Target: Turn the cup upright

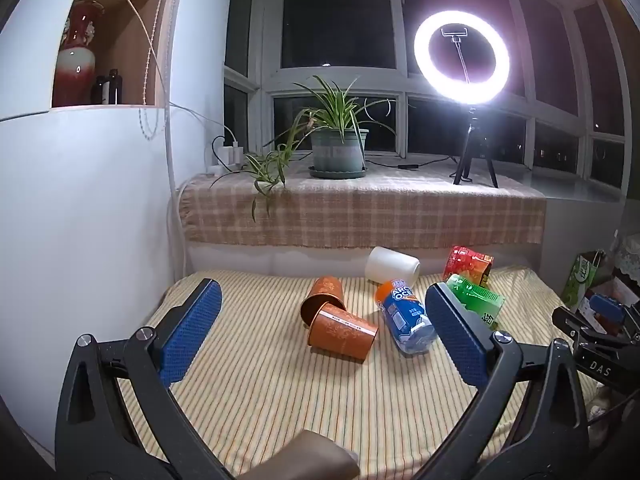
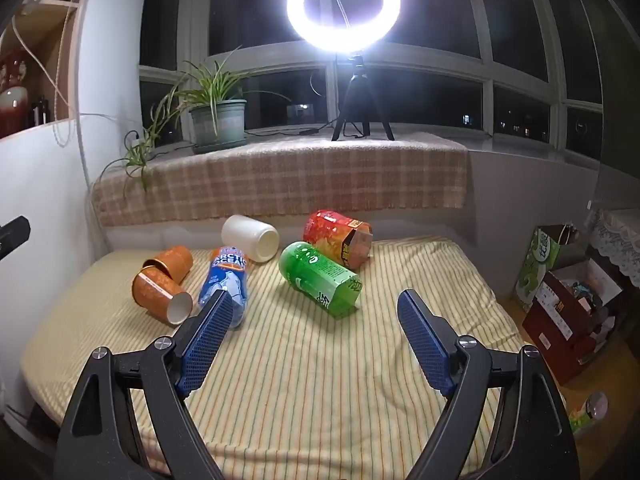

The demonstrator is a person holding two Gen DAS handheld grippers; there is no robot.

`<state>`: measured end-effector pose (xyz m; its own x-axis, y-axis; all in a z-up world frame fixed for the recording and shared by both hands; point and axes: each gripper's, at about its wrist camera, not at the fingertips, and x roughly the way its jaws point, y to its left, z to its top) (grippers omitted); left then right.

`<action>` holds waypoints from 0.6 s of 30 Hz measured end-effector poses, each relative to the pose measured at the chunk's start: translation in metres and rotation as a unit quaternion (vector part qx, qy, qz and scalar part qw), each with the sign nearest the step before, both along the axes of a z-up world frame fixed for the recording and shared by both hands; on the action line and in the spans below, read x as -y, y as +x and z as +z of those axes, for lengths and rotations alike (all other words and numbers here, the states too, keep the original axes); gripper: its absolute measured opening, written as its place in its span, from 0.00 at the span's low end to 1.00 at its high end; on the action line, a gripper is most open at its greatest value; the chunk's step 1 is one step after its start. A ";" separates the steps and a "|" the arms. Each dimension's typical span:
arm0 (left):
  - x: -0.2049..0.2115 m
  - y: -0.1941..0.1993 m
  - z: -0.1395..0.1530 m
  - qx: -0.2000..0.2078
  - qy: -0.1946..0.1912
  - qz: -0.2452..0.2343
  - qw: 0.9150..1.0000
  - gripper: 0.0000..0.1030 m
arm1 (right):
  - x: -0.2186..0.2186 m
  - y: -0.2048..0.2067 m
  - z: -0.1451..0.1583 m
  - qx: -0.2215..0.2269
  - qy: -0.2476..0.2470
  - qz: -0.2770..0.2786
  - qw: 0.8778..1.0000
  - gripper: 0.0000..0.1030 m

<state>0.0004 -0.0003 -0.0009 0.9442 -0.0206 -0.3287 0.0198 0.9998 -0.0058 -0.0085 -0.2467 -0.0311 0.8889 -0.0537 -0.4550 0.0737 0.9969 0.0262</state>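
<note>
Several cups lie on their sides on the striped cloth [image 1: 280,392]. Two orange patterned cups [image 1: 344,332] [image 1: 325,292] lie touching near the middle; they show at the left in the right wrist view [image 2: 160,292] [image 2: 170,262]. A blue cup [image 1: 404,316] [image 2: 226,276], a white cup [image 1: 392,266] [image 2: 250,238], a green cup [image 1: 476,298] [image 2: 320,278] and a red cup [image 1: 468,264] [image 2: 338,238] lie beside them. My left gripper [image 1: 324,292] is open and empty above the cloth, short of the orange cups. My right gripper [image 2: 316,304] is open and empty, just short of the green cup.
A ledge with a checked cloth [image 1: 360,212] behind the table holds a potted plant [image 1: 338,148] and a ring light on a tripod [image 1: 462,56]. A white wall [image 1: 80,208] stands at the left. Boxes and bags [image 2: 568,296] sit on the floor at the right.
</note>
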 end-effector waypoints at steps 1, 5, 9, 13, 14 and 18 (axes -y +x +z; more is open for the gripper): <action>-0.003 -0.002 0.000 0.014 -0.014 0.008 1.000 1.00 | 0.000 0.000 0.000 -0.004 0.001 0.000 1.000 0.82; -0.001 -0.001 0.000 0.008 -0.004 0.009 1.000 1.00 | -0.001 0.000 -0.001 -0.001 0.001 0.001 1.000 0.82; 0.000 -0.001 0.000 0.008 0.000 0.011 1.000 1.00 | -0.003 -0.001 0.001 0.001 -0.002 0.003 1.000 0.82; 0.002 -0.003 -0.001 0.010 0.000 0.011 1.000 1.00 | -0.002 0.000 0.002 0.002 -0.004 0.003 1.000 0.82; -0.003 -0.001 -0.001 0.008 -0.002 0.010 1.000 1.00 | -0.001 0.000 0.003 0.002 -0.004 0.002 1.000 0.82; -0.003 -0.001 -0.001 0.007 -0.004 0.010 1.000 1.00 | -0.006 -0.001 0.002 0.003 -0.005 0.004 1.000 0.82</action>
